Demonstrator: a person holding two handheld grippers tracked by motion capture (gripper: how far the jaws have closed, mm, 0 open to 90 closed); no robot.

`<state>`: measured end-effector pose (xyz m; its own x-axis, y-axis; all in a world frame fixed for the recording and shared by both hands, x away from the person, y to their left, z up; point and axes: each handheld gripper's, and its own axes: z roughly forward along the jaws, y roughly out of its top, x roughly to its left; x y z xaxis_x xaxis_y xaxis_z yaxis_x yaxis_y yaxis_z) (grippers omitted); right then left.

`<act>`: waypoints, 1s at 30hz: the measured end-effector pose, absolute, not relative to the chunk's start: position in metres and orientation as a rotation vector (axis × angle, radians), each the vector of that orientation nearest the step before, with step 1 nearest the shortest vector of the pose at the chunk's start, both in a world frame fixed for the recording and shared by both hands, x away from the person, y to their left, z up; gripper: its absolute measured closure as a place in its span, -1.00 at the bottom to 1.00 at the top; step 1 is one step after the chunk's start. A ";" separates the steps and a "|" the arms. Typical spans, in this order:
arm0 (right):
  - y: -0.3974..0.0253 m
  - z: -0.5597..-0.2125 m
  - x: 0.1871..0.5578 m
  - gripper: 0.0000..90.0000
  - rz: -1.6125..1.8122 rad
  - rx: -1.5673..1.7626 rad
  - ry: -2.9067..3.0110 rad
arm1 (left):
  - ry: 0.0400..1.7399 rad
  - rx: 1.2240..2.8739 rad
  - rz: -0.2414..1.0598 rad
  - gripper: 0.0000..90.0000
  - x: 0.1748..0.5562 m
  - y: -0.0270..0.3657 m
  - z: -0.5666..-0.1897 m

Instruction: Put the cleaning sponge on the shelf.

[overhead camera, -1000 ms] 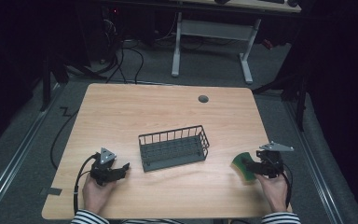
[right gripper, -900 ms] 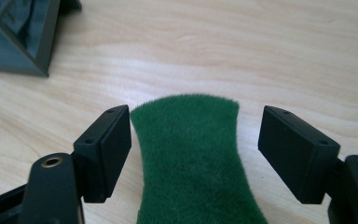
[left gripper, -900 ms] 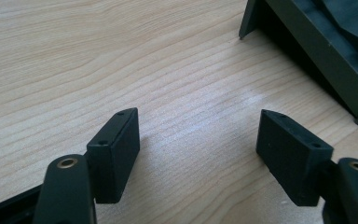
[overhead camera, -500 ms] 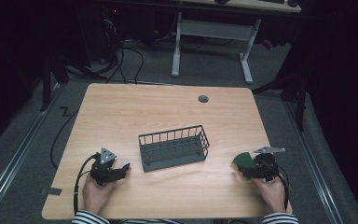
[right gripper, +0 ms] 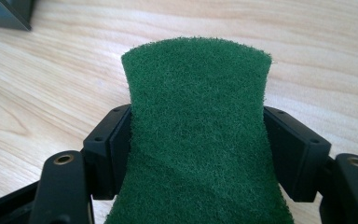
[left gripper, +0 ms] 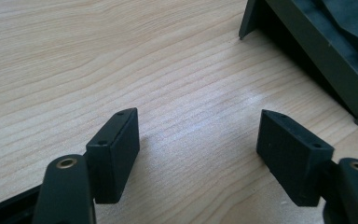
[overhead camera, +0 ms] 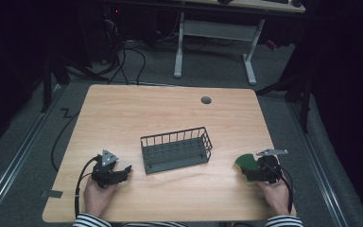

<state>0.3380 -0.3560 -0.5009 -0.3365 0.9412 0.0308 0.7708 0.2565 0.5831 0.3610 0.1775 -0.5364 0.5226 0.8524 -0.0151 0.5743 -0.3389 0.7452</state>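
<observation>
A green scouring sponge (right gripper: 198,135) with a yellow underside is pinched between the jaws of my right gripper (right gripper: 198,149), which squeeze its sides. In the high view the sponge (overhead camera: 246,163) is at the table's front right, held by my right gripper (overhead camera: 253,172) just above or on the wood. My left gripper (overhead camera: 123,171) rests at the front left, open, with bare wood between its jaws. In the left gripper view my left gripper (left gripper: 198,144) points at the corner of a dark wire basket (left gripper: 307,51).
The dark wire basket (overhead camera: 176,150) stands empty at mid-table between the two grippers. A grey grommet (overhead camera: 206,100) sits near the far edge of the wooden table (overhead camera: 137,113). A white desk frame (overhead camera: 215,28) and cables lie on the floor beyond.
My right gripper has come down and slightly back toward the person with the sponge in it. The left gripper has stayed in place.
</observation>
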 end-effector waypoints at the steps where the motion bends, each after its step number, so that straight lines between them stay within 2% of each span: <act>1: -0.355 -0.499 0.338 -0.33 0.743 1.571 2.207 | 1.157 2.050 0.499 -0.32 0.361 0.178 -0.536; 16: -0.345 -0.460 0.337 -0.32 0.870 1.503 2.176 | 1.155 2.051 0.498 -0.33 0.361 0.177 -0.536; 30: -0.321 -0.418 0.352 -0.32 0.941 1.406 2.191 | 1.154 2.052 0.497 -0.34 0.361 0.177 -0.536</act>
<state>0.3519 -0.3208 -0.4176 -0.4330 0.9003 0.0448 0.6521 0.2785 0.7051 0.3609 0.1772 -0.5364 0.5248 0.8511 -0.0149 0.5740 -0.3409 0.7446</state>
